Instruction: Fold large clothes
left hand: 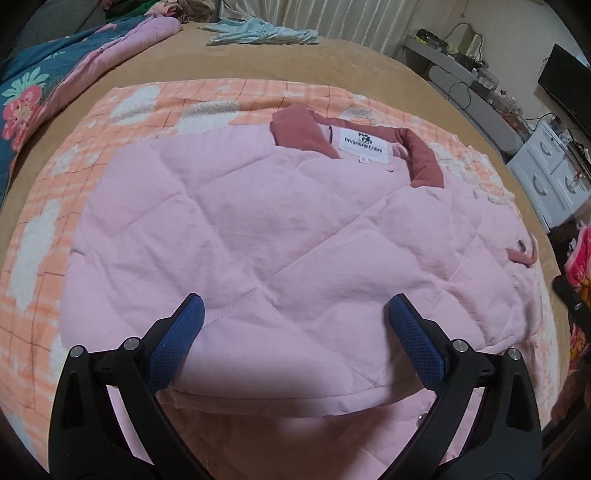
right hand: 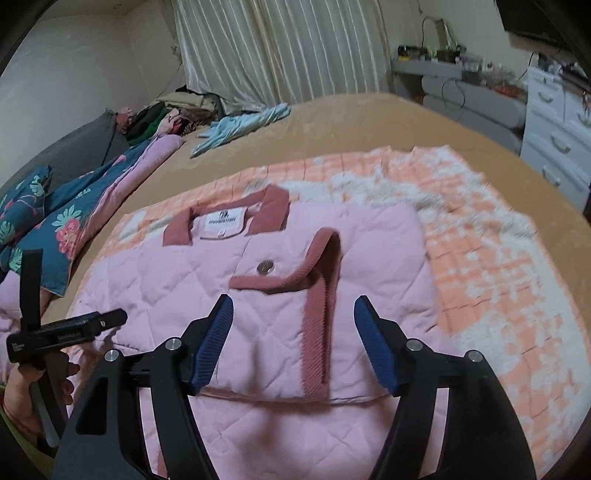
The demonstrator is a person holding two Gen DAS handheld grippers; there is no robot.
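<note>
A pink quilted jacket (left hand: 258, 229) with a dark rose collar (left hand: 303, 129) and a white neck label lies partly folded on an orange and white checked blanket (left hand: 55, 229). In the right wrist view the jacket (right hand: 155, 280) shows a folded-in sleeve with a rose ribbed cuff (right hand: 321, 295) and a metal snap (right hand: 265, 266). My left gripper (left hand: 295, 314) is open, hovering over the jacket's near folded edge. My right gripper (right hand: 293, 314) is open above the folded sleeve, holding nothing. The left gripper's body (right hand: 66, 328) shows at the left of the right wrist view.
The blanket (right hand: 480, 258) lies on a tan bed (left hand: 258, 62). A teal floral quilt (left hand: 33, 96) is heaped at the left, a light blue garment (left hand: 258, 31) at the far side. White drawers (right hand: 557, 133) and a cluttered desk stand at the right.
</note>
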